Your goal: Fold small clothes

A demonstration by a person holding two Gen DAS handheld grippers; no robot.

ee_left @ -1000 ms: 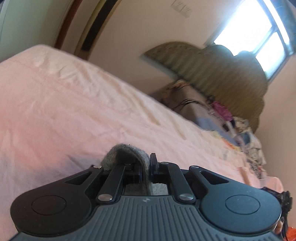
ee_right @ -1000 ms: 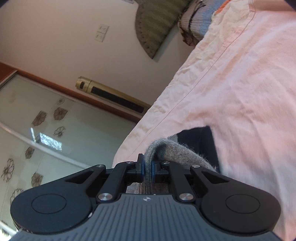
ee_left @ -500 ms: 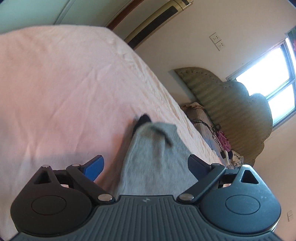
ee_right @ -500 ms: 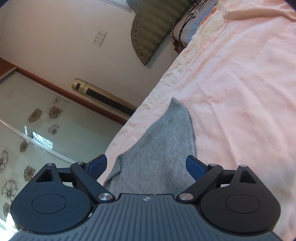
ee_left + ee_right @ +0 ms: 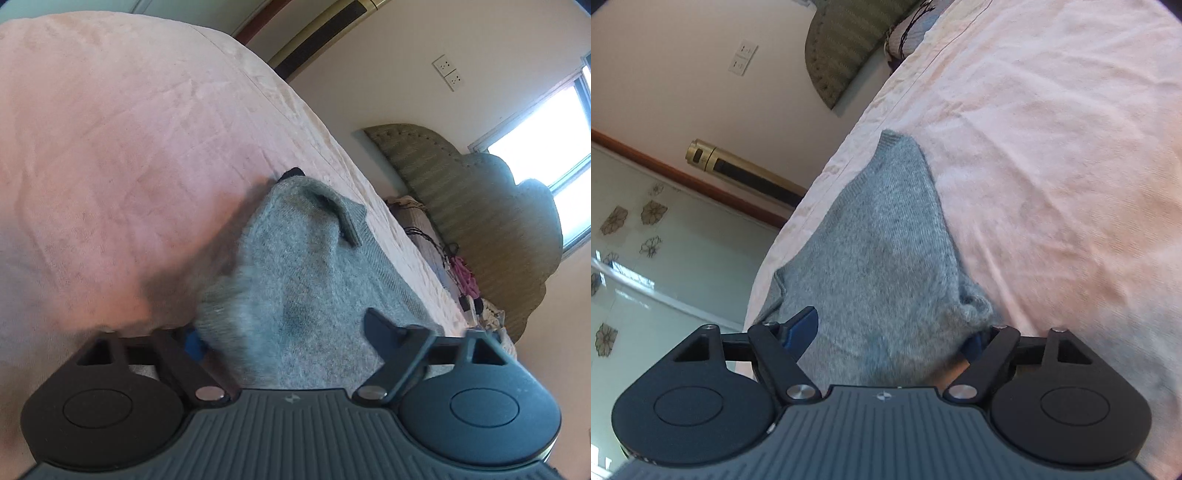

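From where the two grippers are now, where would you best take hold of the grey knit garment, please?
Probably at its two near corners: the grey knit garment lies flat on the pink bedsheet, narrowing away. Come in low from the near edge, left gripper and right gripper each pinching the raised, bunched edge beside its fingers.

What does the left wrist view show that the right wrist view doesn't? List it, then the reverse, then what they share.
Only the left wrist view: a bright window, a cluttered pile by the headboard, a dark edge under the garment's far end.

Only the right wrist view: a glass panel with flower decals.

Both: the grey knit garment on the pink bedsheet, open tongs straddling it, the headboard, a wall socket, the gold and black unit.
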